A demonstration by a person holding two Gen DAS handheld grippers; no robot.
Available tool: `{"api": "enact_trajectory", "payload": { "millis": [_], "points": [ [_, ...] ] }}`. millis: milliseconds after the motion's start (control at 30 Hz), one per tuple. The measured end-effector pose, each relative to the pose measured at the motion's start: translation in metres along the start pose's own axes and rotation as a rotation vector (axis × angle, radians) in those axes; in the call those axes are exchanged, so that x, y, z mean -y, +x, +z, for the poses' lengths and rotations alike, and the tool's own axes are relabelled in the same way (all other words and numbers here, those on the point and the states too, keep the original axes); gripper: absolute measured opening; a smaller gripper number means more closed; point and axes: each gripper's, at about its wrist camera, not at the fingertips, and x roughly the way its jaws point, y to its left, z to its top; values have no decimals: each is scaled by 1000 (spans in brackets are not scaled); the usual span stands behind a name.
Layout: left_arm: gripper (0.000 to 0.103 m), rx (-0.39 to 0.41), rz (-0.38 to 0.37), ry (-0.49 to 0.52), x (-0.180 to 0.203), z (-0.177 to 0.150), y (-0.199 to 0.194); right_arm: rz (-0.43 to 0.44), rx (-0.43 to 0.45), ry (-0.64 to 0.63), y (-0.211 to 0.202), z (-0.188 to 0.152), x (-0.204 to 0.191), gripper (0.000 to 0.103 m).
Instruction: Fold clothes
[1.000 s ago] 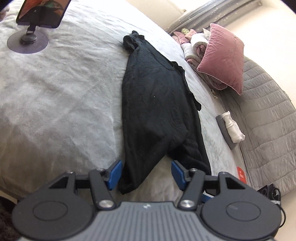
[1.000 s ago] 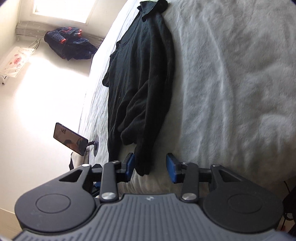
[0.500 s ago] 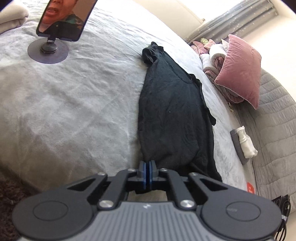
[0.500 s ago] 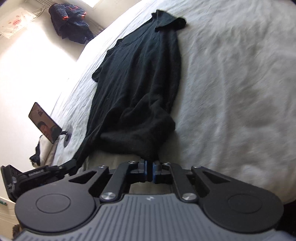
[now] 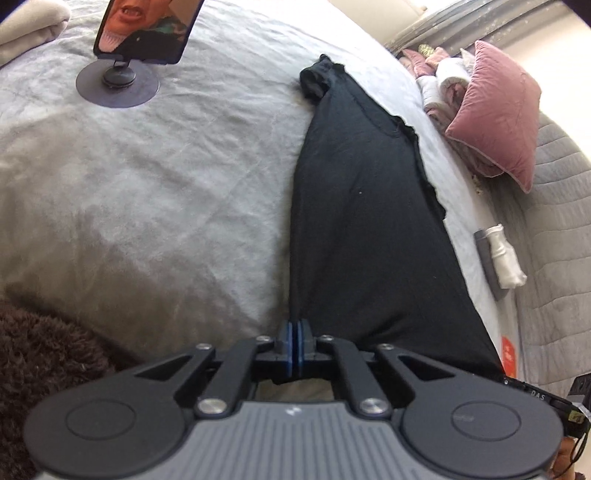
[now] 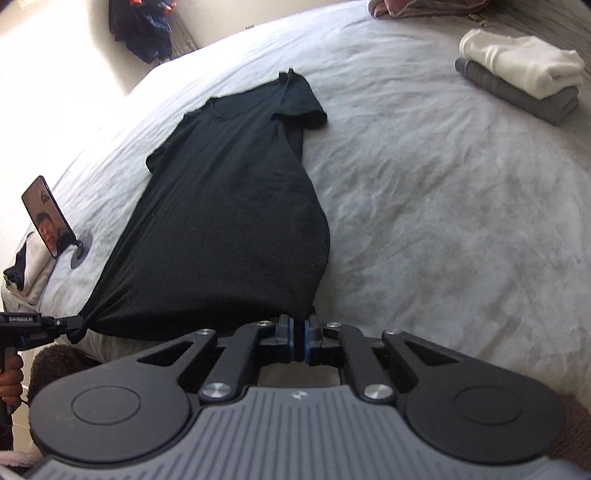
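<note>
Thing: black soft knit T-shirt point(image 6: 236, 206) lying lengthwise on the grey bed point(image 6: 443, 221) | tools: your left tool point(image 5: 295, 341) and right tool point(image 6: 300, 339) each clamped on a hem corner | handling: light, limp, will sag and stretch; grip through both layers at the corners.

A bedroom in a home.

A wide bed point(image 6: 443, 206) under a pale grey cover fills both views. A pink cushion point(image 5: 498, 110) leans on bundled laundry at the bed's far edge, folded clothes point(image 6: 517, 74) are stacked near its far right corner, a phone on a stand point(image 5: 140, 33) sits by its left edge, and dark garments point(image 6: 144, 26) hang against the wall beyond.
</note>
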Motion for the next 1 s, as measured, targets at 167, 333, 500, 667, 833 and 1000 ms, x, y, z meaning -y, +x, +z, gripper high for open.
{"api": "enact_trajectory", "payload": {
  "millis": [167,333,500,667,833,1000],
  "points": [
    [5,-37,50,37,-2,3,8,13,-108,60,37,-17,14,16],
    [37,-26,107,110,10,15,-3,67,-73,93,22,-10,22,45],
    [39,8,99,161,31,34,-3,57,11,81,7,14,28,50],
    [43,-4,62,228,70,47,23,65,60,108,26,54,39,50],
    [46,-28,38,304,113,54,61,116,73,186,59,100,51,50],
    [47,-20,33,350,146,73,97,145,66,248,92,140,65,51]
  ]
}}
